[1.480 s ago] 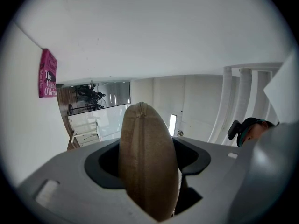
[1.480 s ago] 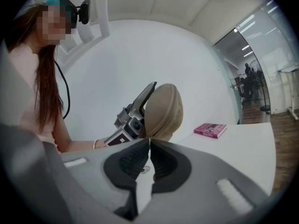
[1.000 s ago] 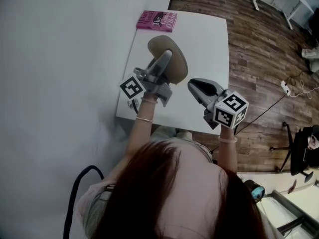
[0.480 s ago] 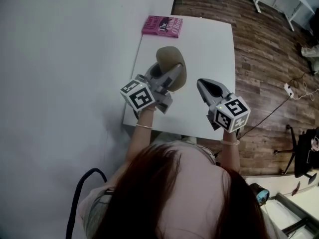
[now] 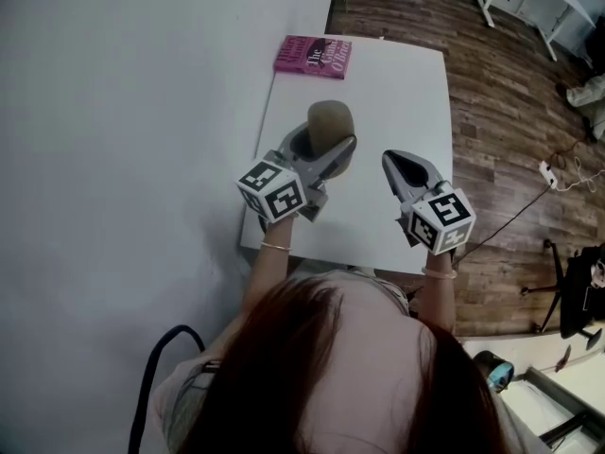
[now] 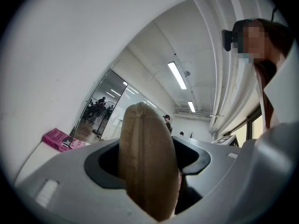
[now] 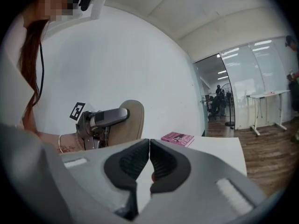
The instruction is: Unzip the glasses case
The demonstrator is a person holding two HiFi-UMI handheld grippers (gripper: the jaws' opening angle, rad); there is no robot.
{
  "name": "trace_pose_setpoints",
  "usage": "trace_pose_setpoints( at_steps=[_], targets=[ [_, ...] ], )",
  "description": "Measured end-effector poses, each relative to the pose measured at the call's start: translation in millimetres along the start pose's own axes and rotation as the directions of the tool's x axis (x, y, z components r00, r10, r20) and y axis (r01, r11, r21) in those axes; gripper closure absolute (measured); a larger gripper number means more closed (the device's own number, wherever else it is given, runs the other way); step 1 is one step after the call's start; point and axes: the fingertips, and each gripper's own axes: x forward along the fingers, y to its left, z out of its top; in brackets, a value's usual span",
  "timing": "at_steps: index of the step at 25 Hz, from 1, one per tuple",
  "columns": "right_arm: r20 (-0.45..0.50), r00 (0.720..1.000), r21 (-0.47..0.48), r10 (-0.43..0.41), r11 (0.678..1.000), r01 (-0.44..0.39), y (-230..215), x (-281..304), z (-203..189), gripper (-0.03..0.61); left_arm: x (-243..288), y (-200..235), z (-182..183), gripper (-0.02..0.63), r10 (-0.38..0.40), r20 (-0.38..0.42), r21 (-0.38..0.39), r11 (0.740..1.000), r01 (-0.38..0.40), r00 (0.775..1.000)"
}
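A: What is nearest in the head view?

B: The person's dark hair (image 5: 331,367), and just past it the two forearms reaching out over the near edge of the white tabletop (image 5: 402,83).

A: And the left gripper (image 5: 326,154)?

B: Its jaws are clamped on the tan glasses case (image 5: 329,121). The left gripper view shows the case edge-on, wedged between the two jaws, with its rounded end standing up above them.

A: Is the case resting on the tabletop?

B: I cannot tell – its lower end is hidden behind the gripper bodies in every view. It stands roughly upright over the middle of the tabletop, towards the left edge.

A: The right gripper (image 5: 397,164)?

B: It hovers beside the left one, a little apart and touching nothing. In the right gripper view its dark jaws are pressed together with nothing between them, and it looks across at the case in the other gripper.

A: Anything farther off?

B: A pink book (image 5: 313,55) lies flat at the far left corner of the tabletop, well apart from the case. Beyond and to the right is a wooden floor (image 5: 501,83), with a white wall along the left side.
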Motion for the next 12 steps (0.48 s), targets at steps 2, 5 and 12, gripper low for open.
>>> trace_pose_setpoints(
  at_steps=[2,5,12],
  targets=[
    [0.006,1.000,-0.017,-0.021,1.000,0.021,-2.5,2.9,1.3,0.574,-0.6,2.5,-2.7,0.298,0.015,-0.017,0.033,0.999,-0.014,1.000],
    [0.013,0.999,-0.041,-0.042,0.998,0.042,-6.7,5.3,4.5,0.574,-0.1,4.8,-5.2,0.298,0.030,-0.033,0.073,0.997,-0.028,0.999],
    [0.024,0.997,-0.083,-0.070,0.994,0.072,-15.3,9.5,11.3,0.574,4.6,10.6,-12.1,0.298,0.062,-0.071,0.161,0.986,-0.050,0.996]
  ],
)
